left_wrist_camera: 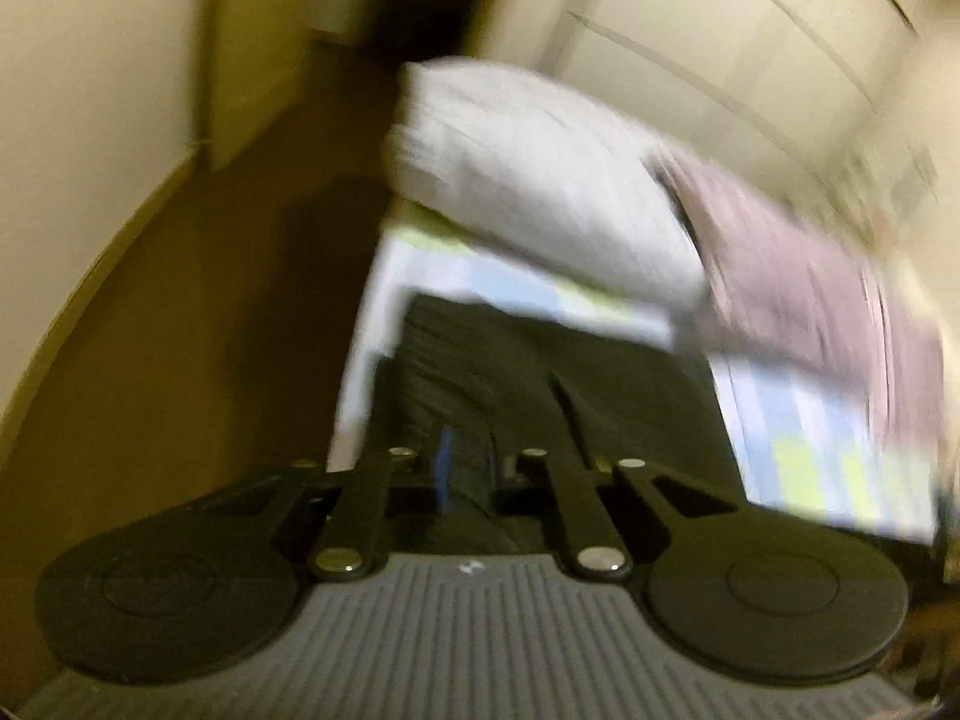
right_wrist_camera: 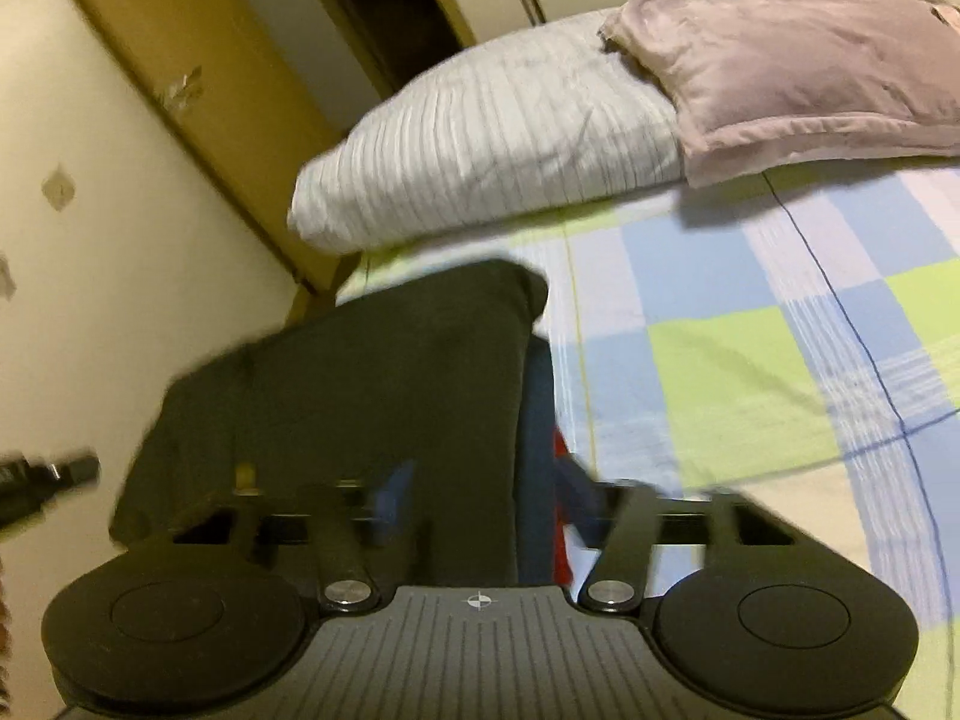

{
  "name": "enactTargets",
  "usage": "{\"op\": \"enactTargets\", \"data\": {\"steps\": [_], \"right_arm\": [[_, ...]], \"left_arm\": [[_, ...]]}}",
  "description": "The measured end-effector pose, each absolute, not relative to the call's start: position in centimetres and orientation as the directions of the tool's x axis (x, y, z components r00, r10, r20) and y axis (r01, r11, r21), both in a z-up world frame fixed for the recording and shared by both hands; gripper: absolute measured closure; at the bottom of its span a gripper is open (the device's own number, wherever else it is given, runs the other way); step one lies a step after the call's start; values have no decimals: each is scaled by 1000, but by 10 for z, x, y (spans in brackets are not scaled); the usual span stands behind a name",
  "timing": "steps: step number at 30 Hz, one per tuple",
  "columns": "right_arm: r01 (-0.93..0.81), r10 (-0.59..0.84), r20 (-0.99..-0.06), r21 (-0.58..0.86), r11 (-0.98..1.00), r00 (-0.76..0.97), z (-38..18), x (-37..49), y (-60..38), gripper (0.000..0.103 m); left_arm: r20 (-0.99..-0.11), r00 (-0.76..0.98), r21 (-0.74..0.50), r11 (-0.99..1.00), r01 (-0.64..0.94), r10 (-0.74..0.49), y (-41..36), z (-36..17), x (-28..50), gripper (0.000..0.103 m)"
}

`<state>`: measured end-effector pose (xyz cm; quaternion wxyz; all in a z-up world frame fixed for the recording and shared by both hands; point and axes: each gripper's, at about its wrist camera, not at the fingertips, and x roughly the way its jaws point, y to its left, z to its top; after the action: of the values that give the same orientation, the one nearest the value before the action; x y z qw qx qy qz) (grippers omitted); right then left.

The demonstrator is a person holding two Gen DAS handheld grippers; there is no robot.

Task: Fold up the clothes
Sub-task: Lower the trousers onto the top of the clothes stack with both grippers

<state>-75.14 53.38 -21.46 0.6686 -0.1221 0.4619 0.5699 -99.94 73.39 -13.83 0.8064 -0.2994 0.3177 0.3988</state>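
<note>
Two claws work one dark garment on a bed.

Left wrist view, blurred: the left claw sits at 6 o'clock, jaws narrow, with dark cloth running between them. It appears pinched, probably to lift an edge. A white pillow lies at 12 o'clock.

Right wrist view: the right claw stands moderately open, the dark garment hanging between and ahead of the jaws; whether they grip it, I cannot tell. The checked bedsheet spreads toward 3 o'clock, a flat surface suited to the fold.
</note>
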Motion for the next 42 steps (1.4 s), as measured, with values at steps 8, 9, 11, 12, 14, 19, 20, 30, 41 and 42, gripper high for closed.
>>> {"op": "enactTargets", "data": {"steps": [8,9,11,12,14,19,20,30,41,42], "right_arm": [[-926,562,-825,253,279,-56,-246,-795,540,64],[-933,562,-826,240,269,-51,-247,-800,544,64],[-942,550,-834,214,257,-39,-256,-804,554,64],[-947,542,-840,199,251,-33,-263,-806,560,64],[-950,524,-851,186,250,-29,-271,-805,569,64],[-941,512,-858,203,270,-38,-259,-797,569,64],[-938,519,-854,211,277,-39,-252,-796,565,64],[-979,510,-856,169,115,-88,-257,-833,547,64],[-954,463,-885,173,246,-41,-223,-806,585,64],[-945,481,-876,185,270,-34,-219,-797,594,64]], "left_arm": [[-806,391,-154,480,-863,444,736,-206,-1006,103],[-804,398,-169,472,-865,442,739,-210,-1010,103],[-802,410,-190,465,-865,434,744,-214,-1013,102],[-801,415,-194,468,-862,432,746,-216,-1012,101],[-798,408,-173,480,-860,443,747,-217,-1007,101],[-807,387,-147,483,-863,446,745,-192,-1002,102],[-803,393,-139,499,-855,449,741,-183,-1000,102],[-818,378,-73,573,-816,434,720,-199,-991,100],[-809,395,-138,513,-847,435,769,-154,-980,100],[-799,398,-137,508,-850,451,780,-150,-976,100]]}}
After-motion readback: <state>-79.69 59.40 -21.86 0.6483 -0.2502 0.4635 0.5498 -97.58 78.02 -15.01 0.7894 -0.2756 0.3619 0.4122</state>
